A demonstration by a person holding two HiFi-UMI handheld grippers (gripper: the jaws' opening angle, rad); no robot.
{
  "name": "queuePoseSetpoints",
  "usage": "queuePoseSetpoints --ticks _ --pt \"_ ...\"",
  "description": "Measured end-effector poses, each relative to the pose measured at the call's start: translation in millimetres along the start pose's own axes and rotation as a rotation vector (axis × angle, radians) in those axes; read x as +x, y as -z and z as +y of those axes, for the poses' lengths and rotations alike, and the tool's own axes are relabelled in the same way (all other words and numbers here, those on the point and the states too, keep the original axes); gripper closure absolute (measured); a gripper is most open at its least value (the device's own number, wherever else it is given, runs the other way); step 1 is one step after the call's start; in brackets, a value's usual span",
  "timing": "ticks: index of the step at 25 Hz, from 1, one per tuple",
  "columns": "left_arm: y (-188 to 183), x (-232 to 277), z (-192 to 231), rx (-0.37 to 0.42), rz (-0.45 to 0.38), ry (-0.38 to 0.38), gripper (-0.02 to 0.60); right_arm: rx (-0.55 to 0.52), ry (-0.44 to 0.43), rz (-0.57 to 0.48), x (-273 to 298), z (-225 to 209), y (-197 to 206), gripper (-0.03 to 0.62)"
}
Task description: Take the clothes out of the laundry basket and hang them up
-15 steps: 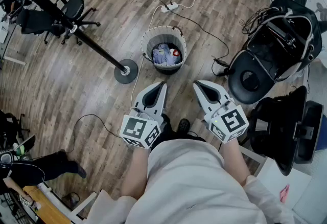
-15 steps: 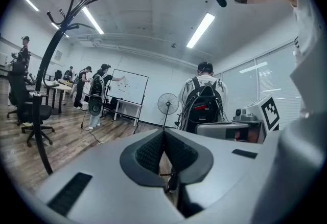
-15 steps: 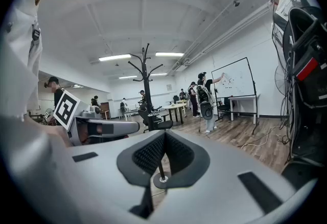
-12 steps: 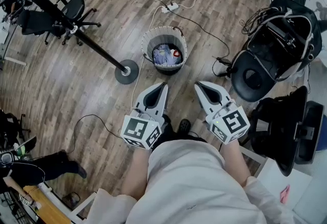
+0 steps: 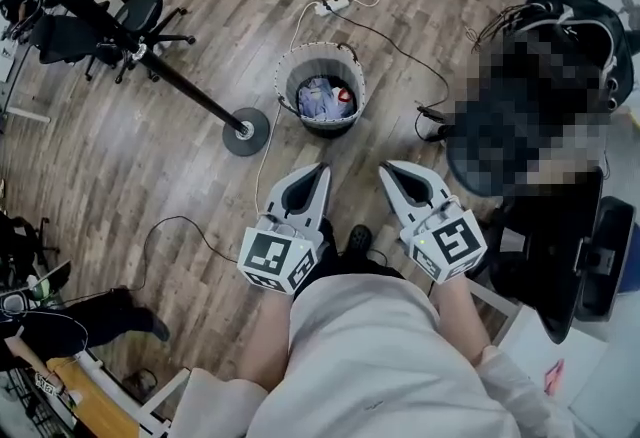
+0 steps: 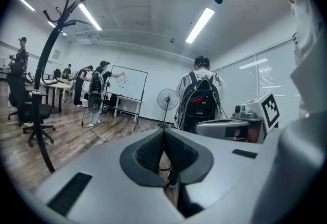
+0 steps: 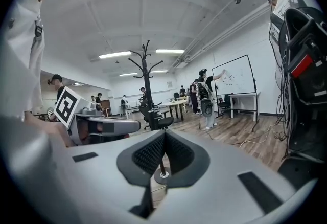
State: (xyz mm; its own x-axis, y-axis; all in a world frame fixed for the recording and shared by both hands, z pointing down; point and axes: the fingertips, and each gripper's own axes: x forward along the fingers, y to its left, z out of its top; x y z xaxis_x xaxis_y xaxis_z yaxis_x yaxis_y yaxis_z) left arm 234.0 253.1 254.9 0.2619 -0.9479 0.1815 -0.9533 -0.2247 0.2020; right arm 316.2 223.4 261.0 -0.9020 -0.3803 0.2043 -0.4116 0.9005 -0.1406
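Since left tool (image 5: 318, 169) and right tool (image 5: 388, 169) both sit closed and empty short of the basket (image 5: 288, 86), open one before reaching onto the clothes (image 5: 320, 102).

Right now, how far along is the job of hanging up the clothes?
Done: nothing yet. The clothes lie in the laundry basket, and the coat rack shows bare hooks in both gripper views. In hand: nothing. The left gripper and right gripper are shut and empty, short of the basket. Left: lift out and hang every garment.
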Motion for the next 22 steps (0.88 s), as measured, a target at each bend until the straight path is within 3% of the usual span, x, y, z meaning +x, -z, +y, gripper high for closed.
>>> queuePoseSetpoints --ticks 7,22 --pt "11 -5 19 -0.008 0.017 -0.015 0.561 0.057 0.005 -0.005 17 -2 14 0.589" --pt "-16 29 76 0.003 0.020 0.025 0.558 0.040 0.073 0.022 75 -25 -16 0.588"
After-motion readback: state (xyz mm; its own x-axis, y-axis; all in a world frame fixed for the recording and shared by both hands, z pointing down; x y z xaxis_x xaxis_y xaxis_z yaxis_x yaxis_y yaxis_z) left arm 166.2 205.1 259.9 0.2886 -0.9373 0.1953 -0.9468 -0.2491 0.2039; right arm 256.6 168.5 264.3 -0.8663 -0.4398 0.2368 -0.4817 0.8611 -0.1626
